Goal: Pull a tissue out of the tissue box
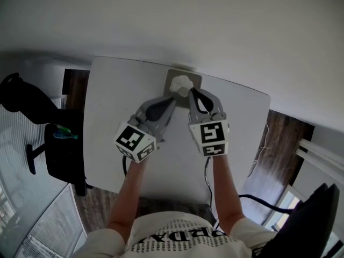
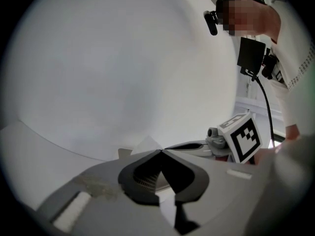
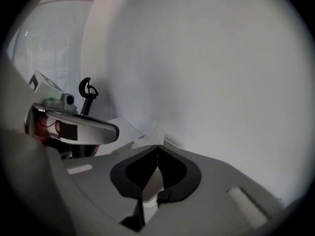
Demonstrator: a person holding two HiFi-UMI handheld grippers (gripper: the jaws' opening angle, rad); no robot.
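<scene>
**Item 1, tissue box** (image 1: 195, 80): grey and low, flat on the white tabletop (image 1: 115, 106) at its far edge, against the wall (image 1: 215, 26). It sits directly ahead of both pairs of jaws, nearer the right pair.

**Item 2, tissue** (image 1: 181, 83): a white, crumpled tuft standing up out of the opening in the box's top. Its right side meets the tips of the right jaws. The left jaws end just short of it, by the box's near left side.

**Item 3, right gripper** (image 3: 157, 146): jaws clenched, pads together along their line. A wisp of the tissue is pinched at the very tips and rises just beyond them. The gripper is angled down onto the top of the box.

**Item 4, left gripper** (image 2: 161, 151): jaws clenched on nothing, tips together. The tissue's pointed peak and a corner of the box show just past the tips, slightly to their left. Whether the tips touch the box cannot be told.

**Item 5, arrangement:** the two grippers are side by side, close but apart. The right one reaches slightly farther forward. Each is held at the end of a bare forearm.

**Item 6, office chair** (image 1: 62, 149): black, on the floor well to the left of the left jaws, off the tabletop.
</scene>
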